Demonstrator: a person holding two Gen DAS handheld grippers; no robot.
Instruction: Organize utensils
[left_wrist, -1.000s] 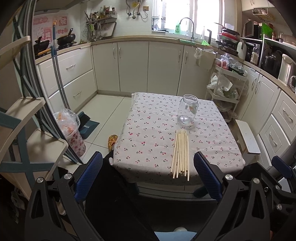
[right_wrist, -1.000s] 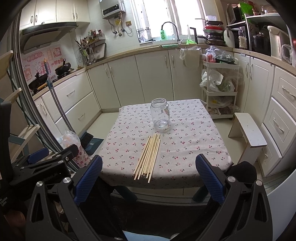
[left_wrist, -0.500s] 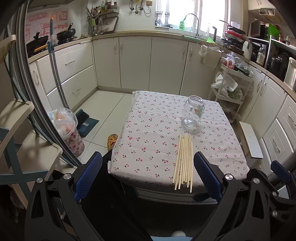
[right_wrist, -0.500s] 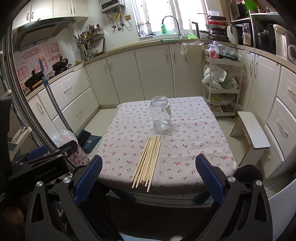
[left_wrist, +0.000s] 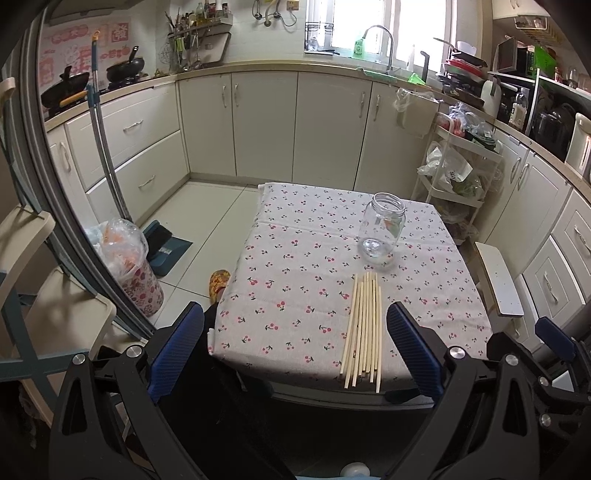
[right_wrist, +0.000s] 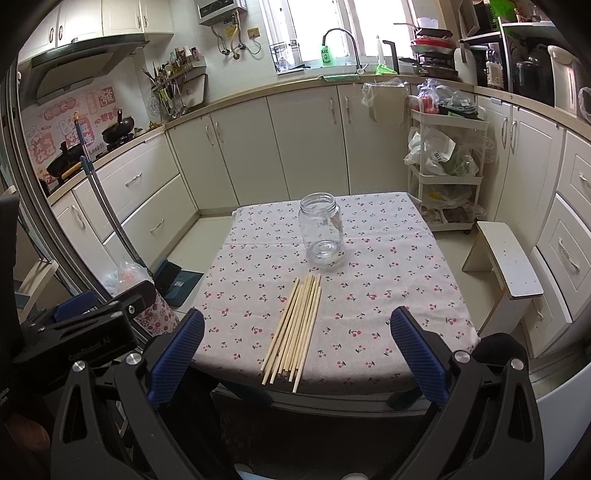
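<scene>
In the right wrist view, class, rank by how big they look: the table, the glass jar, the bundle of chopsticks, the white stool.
1. table
2. white stool
3. bundle of chopsticks
4. glass jar

The chopsticks lie nearer the camera, so the last two are unsure.

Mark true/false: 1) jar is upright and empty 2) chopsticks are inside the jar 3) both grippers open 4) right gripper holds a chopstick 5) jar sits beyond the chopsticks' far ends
1) True: the glass jar stands upright, lidless and empty.
2) False: the chopsticks lie bundled on the tablecloth, outside the jar.
3) True: left gripper and right gripper both gape wide.
4) False: the right gripper holds nothing.
5) True.
</scene>
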